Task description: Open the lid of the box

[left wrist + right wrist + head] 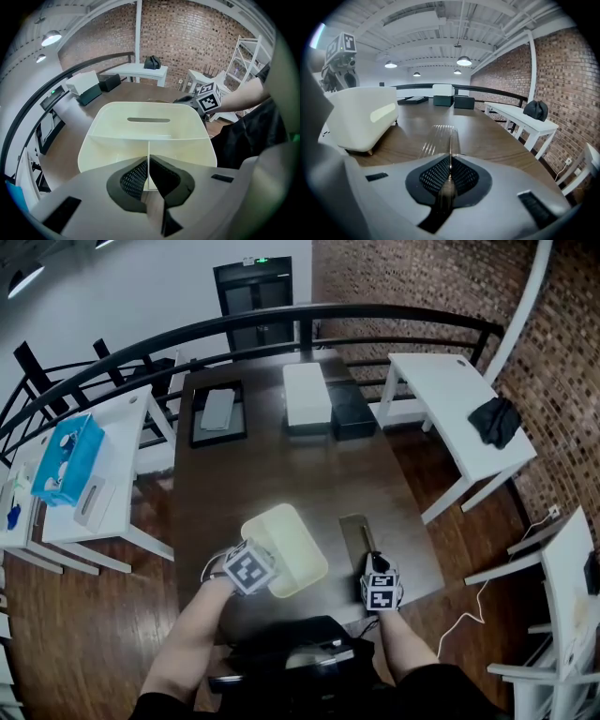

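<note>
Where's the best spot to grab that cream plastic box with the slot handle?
The thin upright divider inside the cream plastic box, coming in through its open top. That flat partition fits between narrow jaws, as the left gripper shows; the rounded outer walls look too wide.

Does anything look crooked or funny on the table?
Yes. The cream box sits at a slant to the edges of the dark table, with the left gripper pinching its middle divider. A clear ribbed lid is off, beside it, its edge nipped by the right gripper.
</note>
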`<state>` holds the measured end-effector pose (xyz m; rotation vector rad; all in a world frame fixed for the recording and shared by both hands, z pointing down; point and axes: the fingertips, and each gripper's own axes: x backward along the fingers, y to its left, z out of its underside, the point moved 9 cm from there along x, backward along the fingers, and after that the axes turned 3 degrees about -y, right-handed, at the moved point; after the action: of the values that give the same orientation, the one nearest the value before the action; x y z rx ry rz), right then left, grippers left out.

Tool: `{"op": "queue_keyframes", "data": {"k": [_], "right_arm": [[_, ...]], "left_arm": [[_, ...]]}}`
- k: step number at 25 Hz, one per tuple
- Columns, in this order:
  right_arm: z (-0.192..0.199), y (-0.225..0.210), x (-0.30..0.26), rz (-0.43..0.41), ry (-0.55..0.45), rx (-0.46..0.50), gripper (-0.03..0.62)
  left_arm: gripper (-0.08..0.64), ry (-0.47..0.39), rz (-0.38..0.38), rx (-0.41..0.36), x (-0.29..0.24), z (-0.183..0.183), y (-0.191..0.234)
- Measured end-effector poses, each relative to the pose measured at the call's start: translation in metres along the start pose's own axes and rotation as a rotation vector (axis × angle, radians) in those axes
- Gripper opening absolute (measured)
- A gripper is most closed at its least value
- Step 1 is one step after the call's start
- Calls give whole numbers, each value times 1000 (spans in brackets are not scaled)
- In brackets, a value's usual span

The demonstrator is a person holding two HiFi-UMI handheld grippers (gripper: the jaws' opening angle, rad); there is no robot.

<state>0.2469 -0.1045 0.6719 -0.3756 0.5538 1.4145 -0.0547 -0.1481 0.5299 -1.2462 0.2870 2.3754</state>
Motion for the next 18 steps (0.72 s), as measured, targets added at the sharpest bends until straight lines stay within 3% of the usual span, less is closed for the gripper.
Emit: {"op": "queue_keyframes", "data": {"k": [5, 7, 11, 15, 18], "right_arm": [[-13, -2, 7, -25, -41, -32, 25], [-22, -7, 15, -37, -78, -62, 60], [-61, -22, 48, -58, -228, -159, 60], [-105, -37, 83, -30, -376, -269, 5], [-130, -40, 102, -40, -441, -303, 5]], "left_arm": [[3, -11, -12, -5, 0, -2, 2], [5, -16, -14, -8, 0, -2, 1], [5, -38, -29, -16, 3, -1, -2], [6, -121, -14, -1, 1, 7, 2], [6, -175, -4, 17, 2, 15, 3]]}}
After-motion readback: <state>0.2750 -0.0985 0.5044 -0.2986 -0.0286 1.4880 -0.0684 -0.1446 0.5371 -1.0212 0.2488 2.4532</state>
